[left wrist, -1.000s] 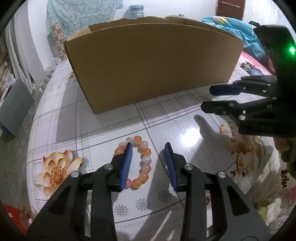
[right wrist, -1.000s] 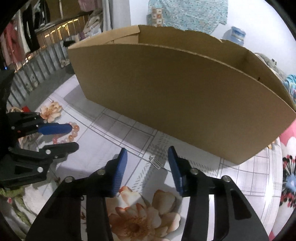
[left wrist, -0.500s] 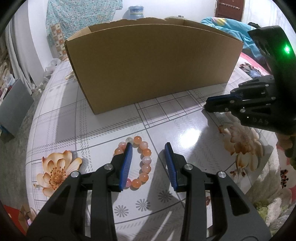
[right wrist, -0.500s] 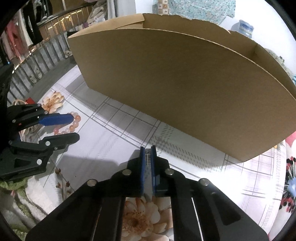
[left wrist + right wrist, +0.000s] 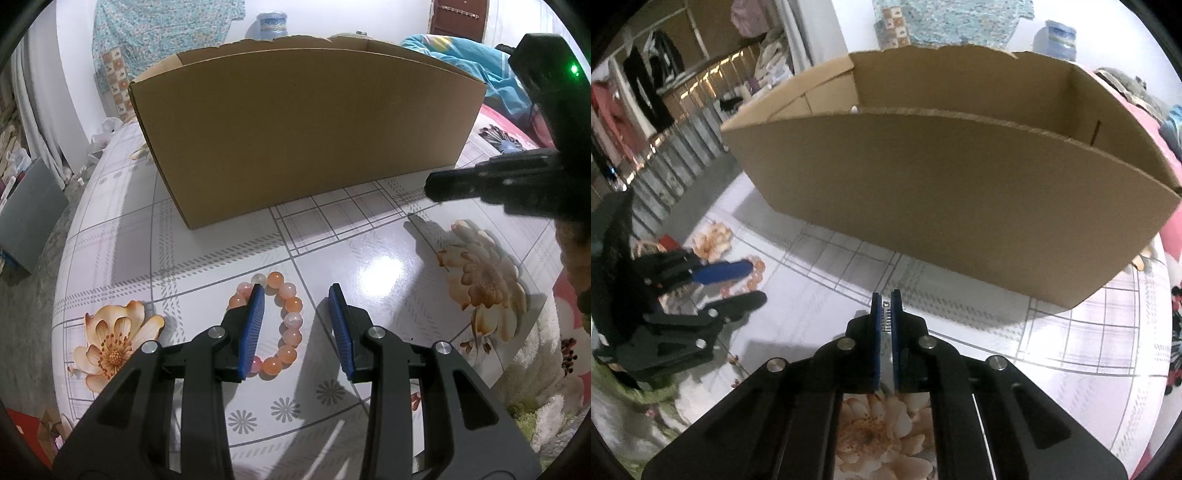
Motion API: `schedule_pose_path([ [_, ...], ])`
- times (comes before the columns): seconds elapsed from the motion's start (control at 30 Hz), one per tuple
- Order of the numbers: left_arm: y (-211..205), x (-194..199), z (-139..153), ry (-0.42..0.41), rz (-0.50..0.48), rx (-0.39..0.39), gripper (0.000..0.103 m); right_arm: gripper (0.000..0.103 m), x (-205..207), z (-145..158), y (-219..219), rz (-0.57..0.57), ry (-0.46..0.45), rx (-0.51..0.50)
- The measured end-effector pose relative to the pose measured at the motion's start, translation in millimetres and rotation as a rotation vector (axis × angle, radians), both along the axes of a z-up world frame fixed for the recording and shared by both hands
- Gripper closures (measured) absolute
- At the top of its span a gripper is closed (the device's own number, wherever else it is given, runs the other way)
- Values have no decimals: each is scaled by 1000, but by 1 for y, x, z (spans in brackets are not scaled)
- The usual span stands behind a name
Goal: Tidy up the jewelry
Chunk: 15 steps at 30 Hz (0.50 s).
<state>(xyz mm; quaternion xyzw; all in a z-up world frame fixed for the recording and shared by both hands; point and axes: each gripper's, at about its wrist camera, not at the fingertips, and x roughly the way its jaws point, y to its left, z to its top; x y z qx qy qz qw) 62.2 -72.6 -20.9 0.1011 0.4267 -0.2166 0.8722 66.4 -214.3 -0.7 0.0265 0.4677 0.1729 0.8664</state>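
Right gripper (image 5: 885, 308) now pinches a small metal clip (image 5: 885, 316), lifted at frame centre; thin grip may slip before the box (image 5: 960, 206). Left gripper (image 5: 295, 325), jaws spread, straddles the bracelet (image 5: 284, 325), lower centre.

One cardboard box (image 5: 303, 136) is counted on the tabletop (image 5: 369, 258), toward its far edge. One bracelet of orange and pink beads (image 5: 290, 321) is seen near the near edge; eleven beads are visible, the rest being hidden. One small metal hair clip (image 5: 885, 316) is counted. Two grippers are counted: the left gripper (image 5: 295, 328) and the right gripper (image 5: 885, 306). Three printed flowers are seen on the tabletop.
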Motion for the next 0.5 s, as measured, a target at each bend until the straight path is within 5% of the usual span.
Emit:
schedule_pose_path([
  [0.23,2,2,1,-4,7,9,94,98,-4,9,0,-18,-35,26],
  [0.5,14,-5,21,-46,27,-52,95,98,-16,27,-3,-40,-91,90],
])
